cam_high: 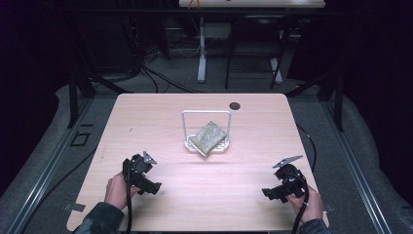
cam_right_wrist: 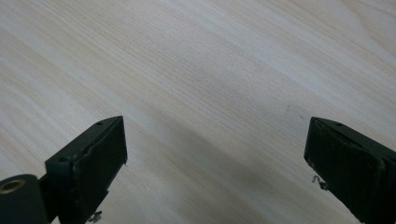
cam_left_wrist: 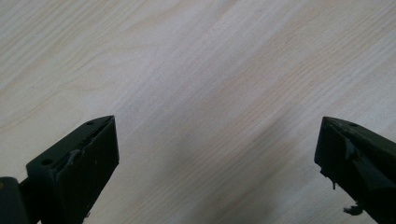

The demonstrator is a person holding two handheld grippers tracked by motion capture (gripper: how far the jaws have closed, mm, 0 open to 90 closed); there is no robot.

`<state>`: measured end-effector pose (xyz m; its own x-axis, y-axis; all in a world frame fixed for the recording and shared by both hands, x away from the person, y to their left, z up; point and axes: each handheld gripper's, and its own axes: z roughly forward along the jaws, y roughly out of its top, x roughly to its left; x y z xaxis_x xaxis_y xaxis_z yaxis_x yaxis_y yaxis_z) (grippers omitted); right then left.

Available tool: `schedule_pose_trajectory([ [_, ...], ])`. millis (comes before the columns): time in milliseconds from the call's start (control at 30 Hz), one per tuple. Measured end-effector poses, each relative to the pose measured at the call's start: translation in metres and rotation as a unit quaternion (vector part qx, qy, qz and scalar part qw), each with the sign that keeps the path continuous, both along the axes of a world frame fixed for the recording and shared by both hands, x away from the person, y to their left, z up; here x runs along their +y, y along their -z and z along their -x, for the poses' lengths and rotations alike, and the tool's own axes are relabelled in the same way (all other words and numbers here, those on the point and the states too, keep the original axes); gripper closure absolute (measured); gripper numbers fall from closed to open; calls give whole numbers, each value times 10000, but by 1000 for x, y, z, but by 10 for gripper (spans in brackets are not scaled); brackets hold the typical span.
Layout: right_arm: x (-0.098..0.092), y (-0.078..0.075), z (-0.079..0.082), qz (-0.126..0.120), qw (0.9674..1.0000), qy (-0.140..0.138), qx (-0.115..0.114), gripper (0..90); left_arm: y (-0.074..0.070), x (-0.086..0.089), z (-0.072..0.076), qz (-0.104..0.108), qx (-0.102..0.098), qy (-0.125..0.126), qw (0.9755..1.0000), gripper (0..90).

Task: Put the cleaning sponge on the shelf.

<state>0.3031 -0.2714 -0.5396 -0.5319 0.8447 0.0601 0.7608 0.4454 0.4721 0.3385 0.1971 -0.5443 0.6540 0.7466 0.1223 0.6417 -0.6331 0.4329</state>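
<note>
A white wire rack stands at the middle of the wooden table, and a greenish woven pad leans tilted inside it. My left gripper rests near the front left of the table, held by a hand. In the left gripper view its jaws stand wide apart over bare wood, so the left gripper is open and holds nothing. My right gripper sits near the front right. In the right gripper view the right gripper is open too, with only wood grain between its jaws.
A small dark round hole marks the table's far side behind the rack. Beyond the table stand black frame legs, floor cables and a white desk leg. Bare wood lies between the two grippers.
</note>
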Motion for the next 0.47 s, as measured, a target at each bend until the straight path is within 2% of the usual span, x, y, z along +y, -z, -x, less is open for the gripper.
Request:
schedule_pose_trajectory([
  [267,0,-1,0,-16,10000,29,28,53,1,1,-3,-24,68,-47,10000,0],
  [467,0,0,0,-28,10000,18,5,53,0,2,-3,-6,39,-70,10000,0],
])
